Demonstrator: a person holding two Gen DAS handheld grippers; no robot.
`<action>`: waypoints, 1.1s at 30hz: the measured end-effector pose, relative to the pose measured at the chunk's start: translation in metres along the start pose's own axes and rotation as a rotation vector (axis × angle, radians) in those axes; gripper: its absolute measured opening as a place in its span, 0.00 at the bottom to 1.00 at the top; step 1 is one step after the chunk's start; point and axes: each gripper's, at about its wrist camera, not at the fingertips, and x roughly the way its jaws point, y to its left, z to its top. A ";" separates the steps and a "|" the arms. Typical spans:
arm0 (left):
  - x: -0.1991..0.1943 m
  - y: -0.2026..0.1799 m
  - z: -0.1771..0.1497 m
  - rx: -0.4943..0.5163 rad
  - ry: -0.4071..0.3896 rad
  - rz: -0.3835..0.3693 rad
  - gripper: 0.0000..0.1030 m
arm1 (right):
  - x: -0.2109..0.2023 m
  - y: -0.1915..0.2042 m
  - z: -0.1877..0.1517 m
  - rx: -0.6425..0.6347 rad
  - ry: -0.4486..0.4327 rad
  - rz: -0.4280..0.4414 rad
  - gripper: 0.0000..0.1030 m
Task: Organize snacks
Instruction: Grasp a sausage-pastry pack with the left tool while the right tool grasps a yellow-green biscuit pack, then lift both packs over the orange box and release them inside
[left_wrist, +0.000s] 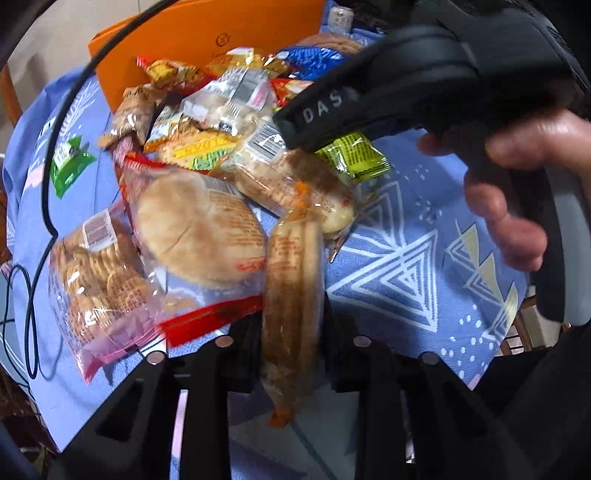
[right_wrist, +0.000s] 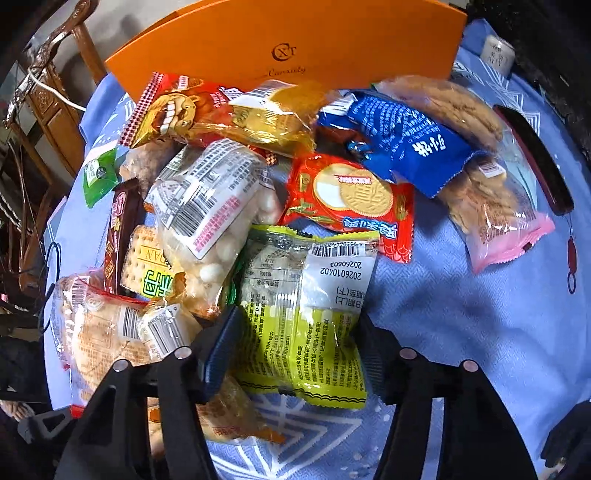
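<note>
Orange is the big box standing at the far side of the blue cloth, and the snack pile lies in front of it, near the middle.

The left gripper has its two fingers squeezed on a long clear pack of brown biscuits. The pack sticks up between the fingers, just beside a round bun in a red-edged bag.

The right gripper has its fingers spread wide, one on each side of a yellow-green packet. The fingers look close to the packet, but they do not squeeze it yet. The packet lies at the near edge of the pile, partly on top of other snacks.

This looks like the picking-up step, and most of the pile is not sorted yet.

Next, the right fingers probably need to close gently on the packet, because its wrapper is thin and slippery. The left one should probably lift its biscuits slowly, so nothing else gets dragged along.
</note>
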 end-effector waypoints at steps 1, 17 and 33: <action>-0.003 -0.003 0.000 0.006 -0.011 0.002 0.22 | -0.003 -0.007 0.001 0.022 0.004 0.021 0.42; -0.062 0.007 -0.003 -0.010 -0.137 0.000 0.20 | -0.066 -0.057 -0.030 0.062 -0.137 0.024 0.38; -0.128 0.017 0.016 0.000 -0.245 0.042 0.20 | -0.133 -0.060 -0.012 0.064 -0.330 0.072 0.38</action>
